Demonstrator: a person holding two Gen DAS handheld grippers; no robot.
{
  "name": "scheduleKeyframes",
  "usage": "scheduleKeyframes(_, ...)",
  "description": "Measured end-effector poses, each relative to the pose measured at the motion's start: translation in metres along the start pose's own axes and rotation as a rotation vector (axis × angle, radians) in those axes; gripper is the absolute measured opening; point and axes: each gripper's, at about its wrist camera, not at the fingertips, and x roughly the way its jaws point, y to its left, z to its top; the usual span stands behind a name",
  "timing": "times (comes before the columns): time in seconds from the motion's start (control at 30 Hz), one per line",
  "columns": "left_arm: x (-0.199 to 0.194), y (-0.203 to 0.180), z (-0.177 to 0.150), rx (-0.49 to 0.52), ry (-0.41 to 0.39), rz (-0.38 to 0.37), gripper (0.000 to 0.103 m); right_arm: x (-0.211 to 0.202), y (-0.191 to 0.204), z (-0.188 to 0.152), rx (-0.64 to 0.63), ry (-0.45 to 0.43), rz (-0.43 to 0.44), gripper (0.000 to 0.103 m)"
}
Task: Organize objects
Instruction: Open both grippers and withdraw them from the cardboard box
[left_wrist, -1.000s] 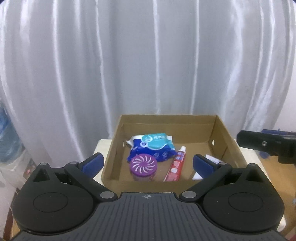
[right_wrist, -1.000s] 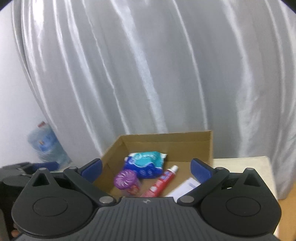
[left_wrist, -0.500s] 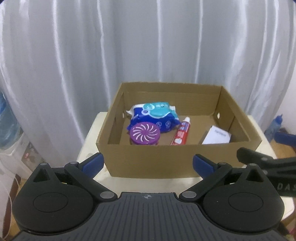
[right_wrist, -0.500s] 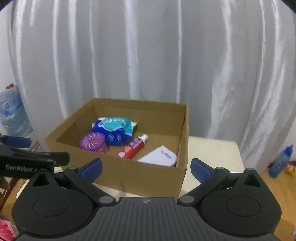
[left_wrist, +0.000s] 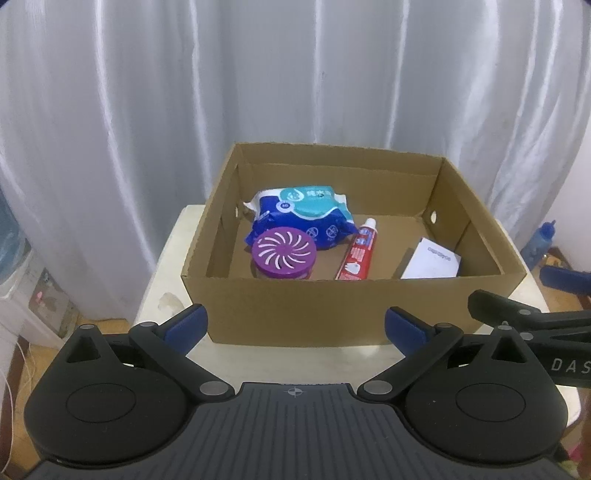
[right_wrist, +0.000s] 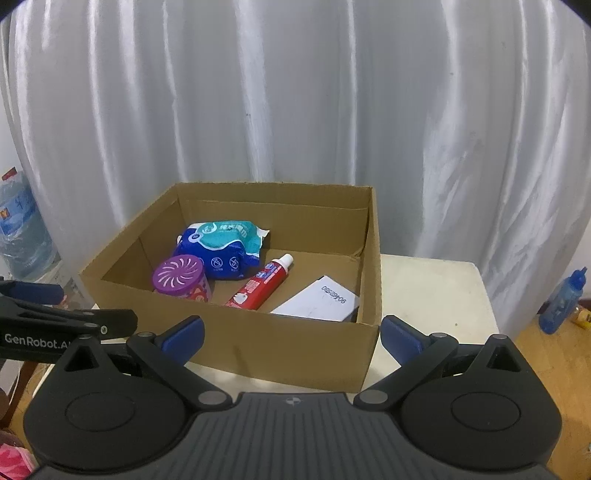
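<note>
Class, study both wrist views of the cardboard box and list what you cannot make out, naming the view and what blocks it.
- White box: its lower part, left wrist view, hidden by the cardboard box's near wall.
- Purple air freshener: its base, right wrist view, behind the same wall.
- Wet wipes pack: print too small, both views.
- Table: front edge, both views, covered by each tool's body.
</note>
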Motion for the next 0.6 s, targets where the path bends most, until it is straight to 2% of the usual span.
scheduleKeyframes(0.6,0.0044,-0.0012,0.0003,0.001,0.019,0.007,0.103,0.0065,-0.0015,-0.0015,0.017,0.026,0.010,0.103)
